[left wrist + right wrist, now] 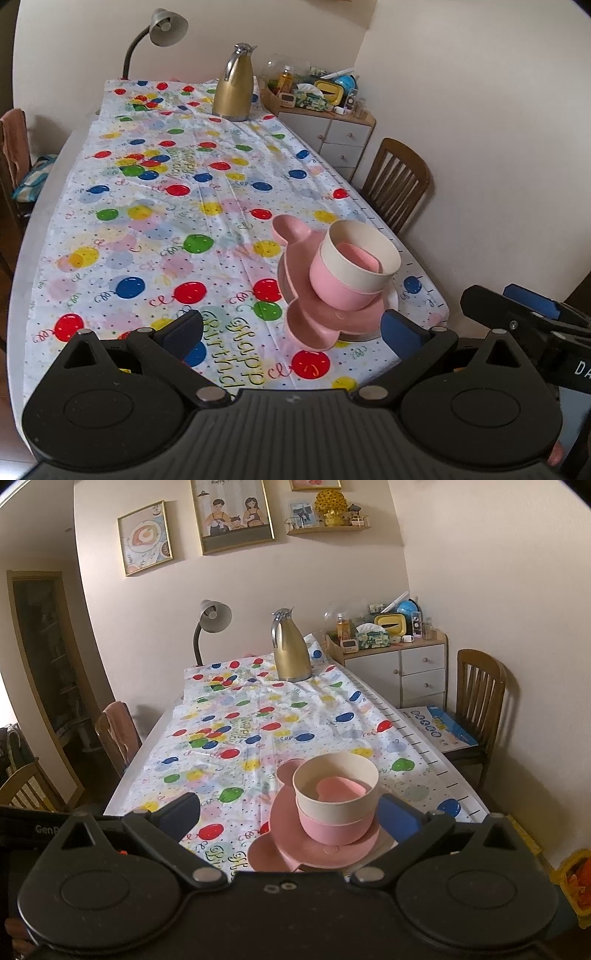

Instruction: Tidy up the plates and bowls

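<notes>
Right wrist: pink plate [317, 843] half-hidden.

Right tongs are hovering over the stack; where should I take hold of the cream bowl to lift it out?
Grip the upright wall of the round cream bowl at its rim, one finger inside, one outside, coming from above. It sits nested in the pink bowl, so only its upper band is exposed. The open right tongs would likely suit the near side, avoiding the pink piece inside.
</notes>
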`<move>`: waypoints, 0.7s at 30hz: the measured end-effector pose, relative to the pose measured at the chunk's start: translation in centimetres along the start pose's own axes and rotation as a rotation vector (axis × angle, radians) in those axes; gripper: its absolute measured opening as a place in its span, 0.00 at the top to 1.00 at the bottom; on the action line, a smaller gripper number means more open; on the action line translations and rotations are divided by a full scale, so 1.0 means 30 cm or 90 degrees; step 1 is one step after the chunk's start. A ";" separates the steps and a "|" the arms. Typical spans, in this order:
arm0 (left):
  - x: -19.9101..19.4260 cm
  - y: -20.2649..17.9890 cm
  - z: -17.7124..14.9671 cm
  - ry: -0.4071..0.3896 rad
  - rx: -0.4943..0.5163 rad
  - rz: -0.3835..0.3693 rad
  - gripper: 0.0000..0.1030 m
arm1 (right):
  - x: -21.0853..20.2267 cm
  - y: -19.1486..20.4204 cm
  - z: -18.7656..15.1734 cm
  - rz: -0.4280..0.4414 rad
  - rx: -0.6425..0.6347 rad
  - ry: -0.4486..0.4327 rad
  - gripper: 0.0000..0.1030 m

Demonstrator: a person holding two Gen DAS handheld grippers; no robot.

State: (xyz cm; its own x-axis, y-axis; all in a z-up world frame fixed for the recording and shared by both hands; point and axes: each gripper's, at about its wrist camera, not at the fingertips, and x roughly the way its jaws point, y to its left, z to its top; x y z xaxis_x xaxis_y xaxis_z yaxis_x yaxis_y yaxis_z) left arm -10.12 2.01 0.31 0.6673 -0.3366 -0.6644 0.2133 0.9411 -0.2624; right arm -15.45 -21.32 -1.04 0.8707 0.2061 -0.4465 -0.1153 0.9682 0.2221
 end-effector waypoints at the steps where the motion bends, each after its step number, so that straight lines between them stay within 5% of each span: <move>1: 0.005 -0.001 0.001 0.003 -0.001 -0.002 0.00 | 0.005 -0.002 0.009 -0.002 0.000 0.000 0.00; 21: 0.033 -0.010 0.015 -0.004 0.005 -0.019 0.00 | 0.007 -0.022 0.027 -0.015 -0.004 -0.006 0.00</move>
State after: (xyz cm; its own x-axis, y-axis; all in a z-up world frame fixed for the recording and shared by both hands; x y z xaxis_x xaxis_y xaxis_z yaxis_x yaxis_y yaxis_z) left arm -9.19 1.40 0.06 0.6651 -0.3642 -0.6519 0.2392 0.9309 -0.2760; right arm -14.81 -22.04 -0.57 0.8776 0.1818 -0.4437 -0.0978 0.9738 0.2054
